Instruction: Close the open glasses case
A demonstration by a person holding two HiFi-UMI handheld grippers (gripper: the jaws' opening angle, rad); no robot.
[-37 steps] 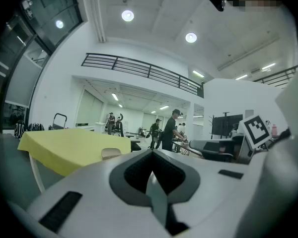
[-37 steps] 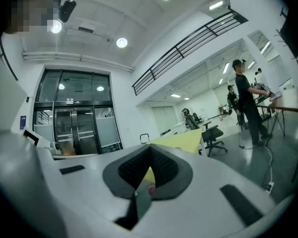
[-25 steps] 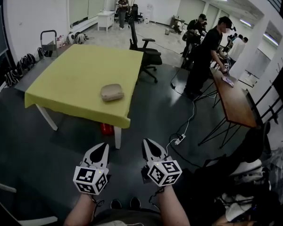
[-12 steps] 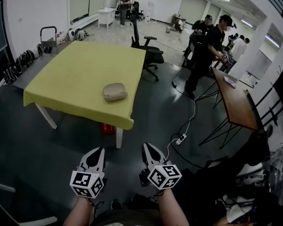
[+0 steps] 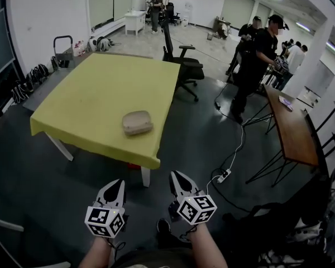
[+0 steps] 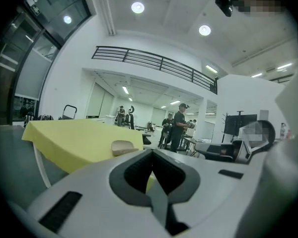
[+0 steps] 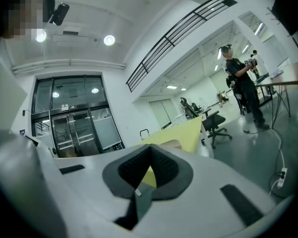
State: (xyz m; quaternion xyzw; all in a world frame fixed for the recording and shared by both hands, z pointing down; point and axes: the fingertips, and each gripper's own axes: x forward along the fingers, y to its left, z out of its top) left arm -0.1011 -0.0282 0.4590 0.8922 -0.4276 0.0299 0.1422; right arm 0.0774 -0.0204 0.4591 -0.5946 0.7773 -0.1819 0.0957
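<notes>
one glasses case, one yellow table, two tools

We note one glasses case, tan, rounded and oblong, lying flat on the yellow-covered table near its front right corner. A seam runs round its side. From this range we cannot tell whether the lid sits fully down.

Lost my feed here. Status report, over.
Shut and empty: left gripper, right gripper, short of the yellow table. On it, glasses case, untouched. Only floor between.
</notes>
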